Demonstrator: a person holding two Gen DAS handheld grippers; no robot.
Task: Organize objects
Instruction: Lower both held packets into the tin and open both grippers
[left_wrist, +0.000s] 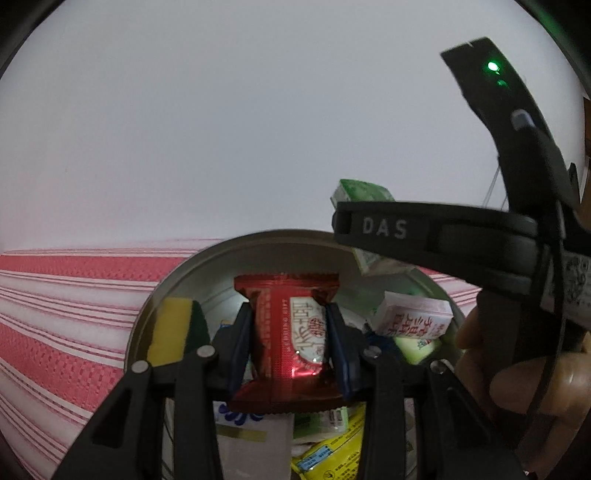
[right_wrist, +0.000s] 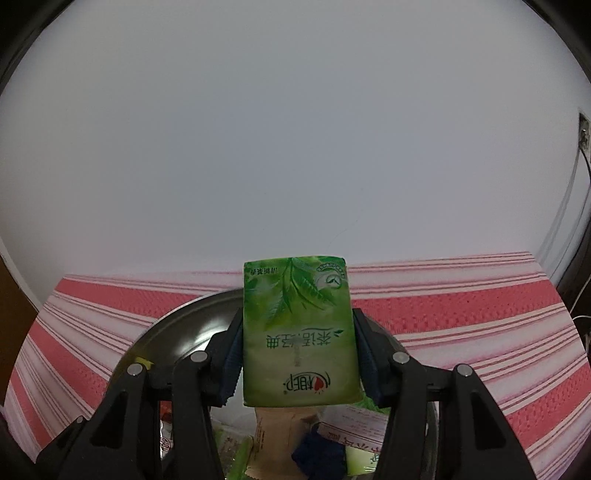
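Two grippers each carry a packet above a metal bowl (left_wrist: 173, 275) that stands on a red-and-white striped cloth (left_wrist: 66, 295). The left gripper (left_wrist: 290, 328) pinches a red packet (left_wrist: 290, 332) between its blue-padded fingers (left_wrist: 238, 339), holding it upright over the middle of the bowl. Inside the bowl, a yellow-and-green sponge (left_wrist: 173, 328) leans against the left wall, a white box (left_wrist: 412, 317) with red print lies tilted at the right, and yellow packets (left_wrist: 332, 454) lie lower down among other wrappers too crowded to tell apart. The right gripper (right_wrist: 299, 343) clamps a green tissue pack (right_wrist: 299, 332) by its two long edges, its print upside down to the camera, just above the bowl's near rim. In the left view this same gripper reaches in from the right, a hand (left_wrist: 524, 376) wrapped round its handle, the green pack showing behind its fingers. Beyond the cloth stands a plain white wall (right_wrist: 295, 129).
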